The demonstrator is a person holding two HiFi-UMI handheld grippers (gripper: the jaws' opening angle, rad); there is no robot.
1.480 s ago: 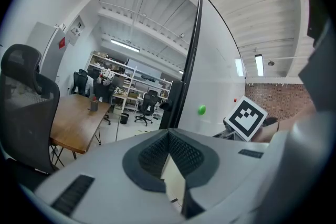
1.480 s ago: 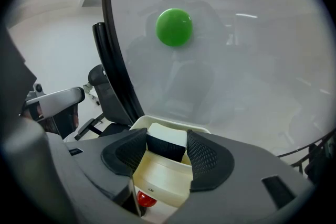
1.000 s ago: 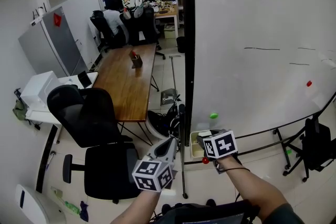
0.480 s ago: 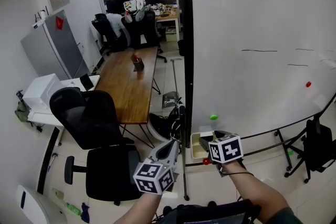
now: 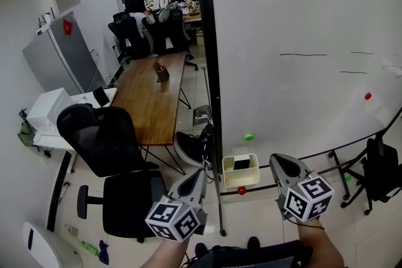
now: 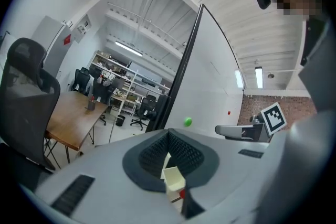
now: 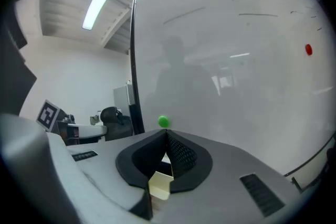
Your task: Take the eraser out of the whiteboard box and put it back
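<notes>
**Eraser** [image 5: 242, 164]: a dark block lying inside the cream whiteboard box [image 5: 241, 178], with its top visible at the open rim. Neither tool touches it.

**Whiteboard box:** mounted at the lower left corner of the whiteboard [image 5: 301, 22], just beside the board's black upright edge. 1 green magnet [image 5: 249, 136] sits on the board above the box. 1 red magnet [image 5: 241, 190] shows just below the box.

**Left hand-held gripper** [image 5: 201, 172]: positioned below and to the left of the box, apart from it. Its own view shows the 2 jaws meeting at the tips with nothing caught between them.

**Right hand-held gripper** [image 5: 275, 160]: positioned below and to the right of the box, apart from it. Its jaws have just been closing and now stand together, tips touching, with nothing between them.

**Surroundings:** a long wooden table [image 5: 154, 94] stands to the left of the whiteboard, with a black office chair [image 5: 100, 135] at its near end.
</notes>
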